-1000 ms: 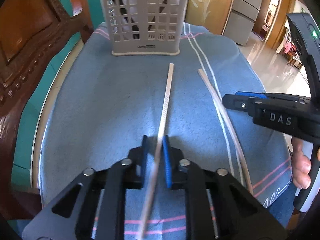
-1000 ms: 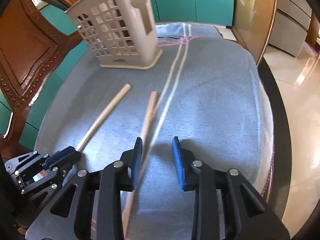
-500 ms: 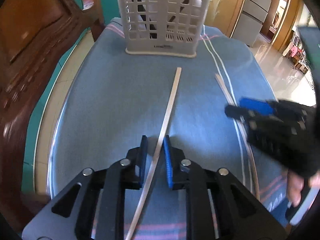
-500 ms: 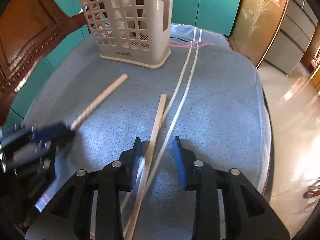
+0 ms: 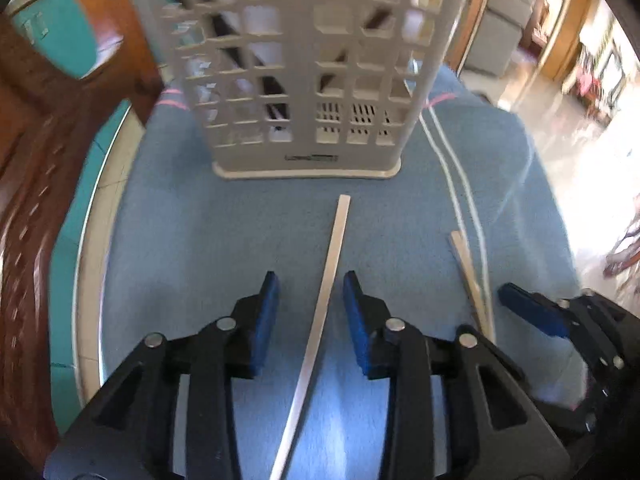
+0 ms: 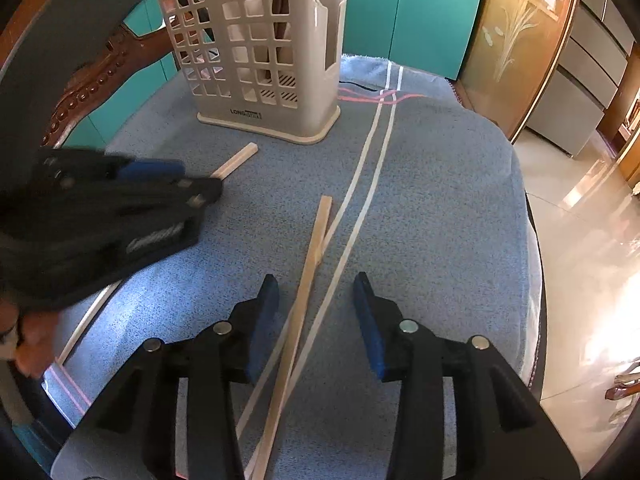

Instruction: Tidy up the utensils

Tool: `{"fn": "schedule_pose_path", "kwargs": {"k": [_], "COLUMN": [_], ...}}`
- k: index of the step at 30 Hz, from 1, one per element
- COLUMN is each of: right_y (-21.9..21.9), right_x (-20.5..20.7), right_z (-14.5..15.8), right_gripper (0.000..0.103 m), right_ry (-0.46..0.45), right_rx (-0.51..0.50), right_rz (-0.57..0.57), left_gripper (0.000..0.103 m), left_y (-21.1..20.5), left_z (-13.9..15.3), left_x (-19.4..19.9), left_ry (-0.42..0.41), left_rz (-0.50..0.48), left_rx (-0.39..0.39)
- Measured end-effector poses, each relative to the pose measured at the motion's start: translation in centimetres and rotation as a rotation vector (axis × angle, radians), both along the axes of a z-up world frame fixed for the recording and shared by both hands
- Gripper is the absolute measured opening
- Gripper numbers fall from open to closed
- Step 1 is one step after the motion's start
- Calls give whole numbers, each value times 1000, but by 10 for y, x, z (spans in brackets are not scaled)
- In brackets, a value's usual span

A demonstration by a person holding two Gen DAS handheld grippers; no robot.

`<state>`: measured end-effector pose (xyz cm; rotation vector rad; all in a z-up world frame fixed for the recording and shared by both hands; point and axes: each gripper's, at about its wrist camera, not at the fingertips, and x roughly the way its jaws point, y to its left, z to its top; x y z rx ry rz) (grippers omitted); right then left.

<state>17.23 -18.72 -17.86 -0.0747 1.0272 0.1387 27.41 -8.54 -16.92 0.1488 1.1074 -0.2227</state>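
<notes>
Two pale wooden chopsticks lie on the blue cloth [image 5: 200,240] in front of a beige slotted utensil basket [image 5: 308,80]. One chopstick [image 5: 328,280] runs between the pads of my left gripper [image 5: 308,292], whose jaws are opening, with a gap on each side. The other chopstick [image 6: 308,272] lies between the pads of my right gripper [image 6: 316,292], also opening and not pressing on it. In the right wrist view the left gripper [image 6: 200,184] hovers over the first chopstick [image 6: 240,160], close to the basket [image 6: 260,52]. The right gripper [image 5: 520,304] shows at the left view's right edge, beside the second chopstick [image 5: 472,280].
Dark utensils stand inside the basket. A carved wooden chair back [image 6: 92,80] rises at the left behind the cloth. The cloth's rounded edge [image 6: 524,220] drops to a shiny floor on the right. A person's fingers [image 6: 32,340] hold the left gripper's handle.
The left jaws, shut on the chopstick a second ago, have parted, and that gripper has moved along the stick toward the basket. The right jaws have widened a little.
</notes>
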Motion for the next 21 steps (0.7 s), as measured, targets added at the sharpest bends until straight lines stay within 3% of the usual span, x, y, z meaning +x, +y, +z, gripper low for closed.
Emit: {"fn": "schedule_pose_path", "kwargs": {"k": [6, 8, 11, 14, 18, 21], "right_y": [1, 3, 7, 5, -8, -17], "right_x": [1, 2, 2, -2, -17, -31], "right_z": [2, 3, 4, 10, 47, 86], "right_gripper": [38, 10, 6, 6, 6, 6], "right_ry": [6, 13, 15, -6, -110, -191], "right_rx": [-2, 13, 8, 37, 77, 106], "right_rz": [12, 24, 24, 7, -14, -12], "left_gripper": [34, 23, 9, 7, 7, 7], "left_y": [2, 5, 16, 23, 39, 52], "left_z": [0, 0, 0, -2, 5, 33], "left_x": [7, -1, -21, -37, -54, -71], "left_ry": [-6, -11, -14, -43, -56, -121], "left_rz": [15, 0, 9, 17, 53, 59], "left_rx": [-10, -6, -11, 0, -31, -69]}}
